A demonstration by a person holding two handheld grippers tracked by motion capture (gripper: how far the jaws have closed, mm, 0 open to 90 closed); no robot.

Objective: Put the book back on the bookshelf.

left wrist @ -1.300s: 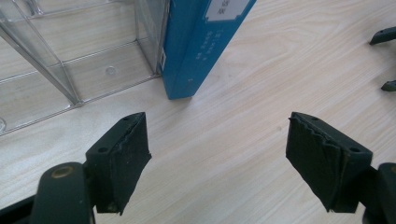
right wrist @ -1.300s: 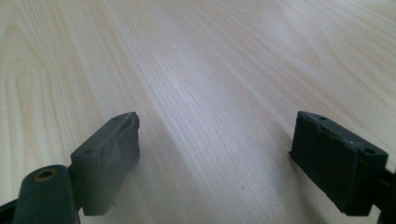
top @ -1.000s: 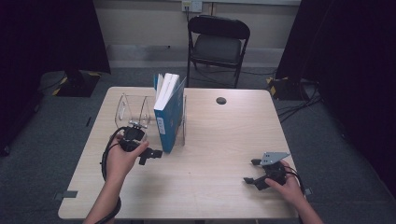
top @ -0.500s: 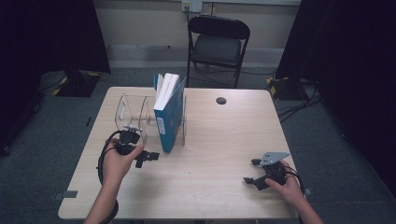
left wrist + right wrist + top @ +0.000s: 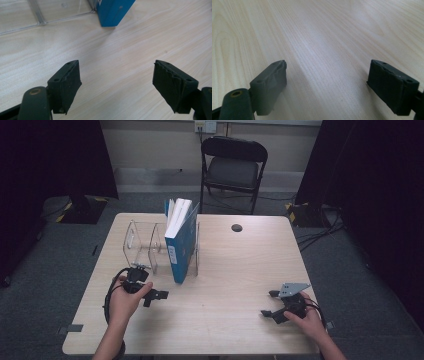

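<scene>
1. Two hand-held grippers low over a pale wooden table (image 5: 225,270), one at each near corner, well apart.
2. Left gripper (image 5: 150,292) in the left hand (image 5: 122,300), just in front of a clear acrylic book stand (image 5: 142,237); jaws spread wide, nothing between them, bare wood in the gap in the left gripper view (image 5: 116,82).
3. Blue book (image 5: 181,240) upright in the stand, spine towards the near side, leaning slightly, near the left gripper but apart from it; lower corner of the book (image 5: 113,12) at the top of the left gripper view, just beyond the clear base of the stand (image 5: 37,17).
4. Right gripper (image 5: 272,305) in the right hand (image 5: 310,320) near the front right of the table, grey three-cornered plate on top; jaws likewise wide apart and empty, wood grain alone between them in the right gripper view (image 5: 327,82).
5. Black cable (image 5: 109,295) looped beside the left hand on the tabletop.
6. Small dark round disc (image 5: 236,227) on the far part of the table, well clear of both grippers.
7. Black folding chair (image 5: 232,165) behind the far edge of the table, on grey carpet.
</scene>
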